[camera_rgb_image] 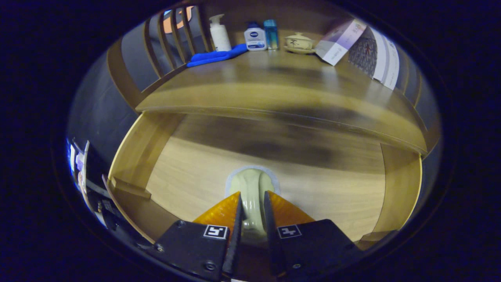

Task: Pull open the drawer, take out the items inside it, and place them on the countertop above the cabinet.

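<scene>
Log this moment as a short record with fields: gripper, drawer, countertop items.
gripper: gripper closed on the pale drawer handle, one finger on each side
drawer: wooden drawer front just beyond the fingers; how far it is open cannot be told
inside of drawer: not seen
countertop: above the drawer, holding a blue cloth, a white pump bottle, a white bottle with a blue cap, a small blue bottle, a lidded cup on a saucer and a box

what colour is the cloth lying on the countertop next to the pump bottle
Bright blue. The cloth shows best in the gripper view.
</scene>
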Motion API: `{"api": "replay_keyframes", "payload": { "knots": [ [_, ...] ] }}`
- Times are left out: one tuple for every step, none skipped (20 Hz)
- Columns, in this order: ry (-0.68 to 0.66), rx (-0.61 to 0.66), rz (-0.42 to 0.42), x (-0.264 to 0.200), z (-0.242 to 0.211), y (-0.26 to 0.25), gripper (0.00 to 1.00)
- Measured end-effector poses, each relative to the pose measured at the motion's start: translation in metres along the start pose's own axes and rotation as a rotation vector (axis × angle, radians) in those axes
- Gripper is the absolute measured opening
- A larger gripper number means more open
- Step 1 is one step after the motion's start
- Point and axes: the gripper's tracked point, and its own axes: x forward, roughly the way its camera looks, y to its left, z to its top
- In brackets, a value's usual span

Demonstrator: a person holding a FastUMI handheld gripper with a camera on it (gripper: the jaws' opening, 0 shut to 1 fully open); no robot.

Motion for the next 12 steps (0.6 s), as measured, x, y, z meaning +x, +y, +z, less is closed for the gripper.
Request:
{"api": "replay_keyframes", "payload": {
  "knots": [
    [-0.006,0.022,0.003,0.0,0.001,0.0,0.31],
    [-0.011,0.038,0.003,0.0,0.003,-0.002,0.25],
    [-0.013,0.058,0.004,-0.001,0.003,-0.001,0.22],
    [-0.015,0.074,0.003,-0.003,0.003,-0.002,0.2],
    [-0.022,0.09,0.003,-0.006,0.005,-0.003,0.19],
    [-0.032,0.101,0.002,-0.01,0.007,-0.003,0.19],
    [-0.043,0.11,0.001,-0.016,0.009,-0.002,0.19],
    [-0.055,0.115,0.003,-0.022,0.011,-0.002,0.19],
    [-0.066,0.117,0.007,-0.029,0.014,0.0,0.19],
    [-0.077,0.115,0.014,-0.036,0.017,0.001,0.18],
    [-0.09,0.112,0.016,-0.044,0.02,0.003,0.19],
    [-0.105,0.107,0.018,-0.051,0.023,0.004,0.19]
  ]
}}
